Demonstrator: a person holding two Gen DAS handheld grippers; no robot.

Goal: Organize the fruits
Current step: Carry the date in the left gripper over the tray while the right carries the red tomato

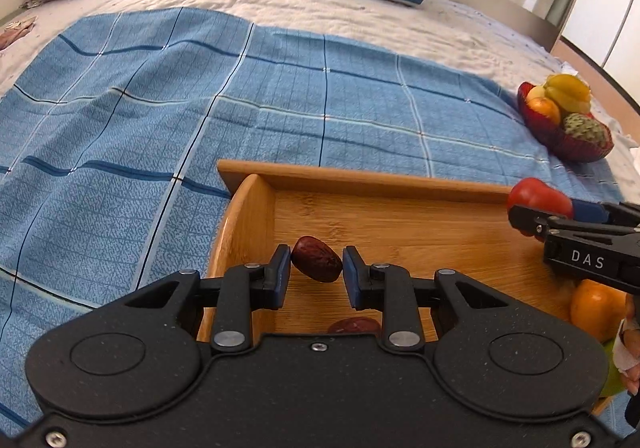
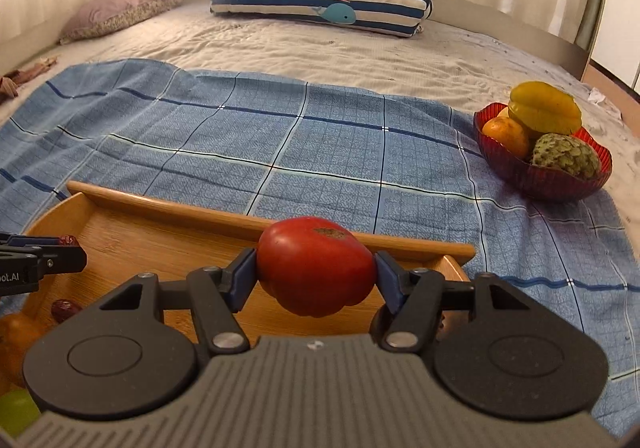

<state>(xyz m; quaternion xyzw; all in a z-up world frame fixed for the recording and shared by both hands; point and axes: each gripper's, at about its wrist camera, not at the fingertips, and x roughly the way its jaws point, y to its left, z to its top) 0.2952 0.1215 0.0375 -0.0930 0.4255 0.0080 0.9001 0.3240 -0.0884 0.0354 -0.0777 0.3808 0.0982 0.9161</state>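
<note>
Bamboo tray (image 1: 400,224) on the bed's blue checked cloth (image 1: 160,127) is the drop zone, I'd judge. Left hand-held gripper (image 1: 316,276) pinches a dried red date (image 1: 317,259) above its floor; right hand-held gripper (image 2: 316,280) clamps the tomato (image 2: 316,266) over the tray's far rim. Red fruit bowl (image 2: 540,175) sits well apart. Near tray edge is hidden behind both bodies.

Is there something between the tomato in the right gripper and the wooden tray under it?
Nothing visible. The tomato hangs over bare wood of the tray; the other fruits lie further left.
</note>
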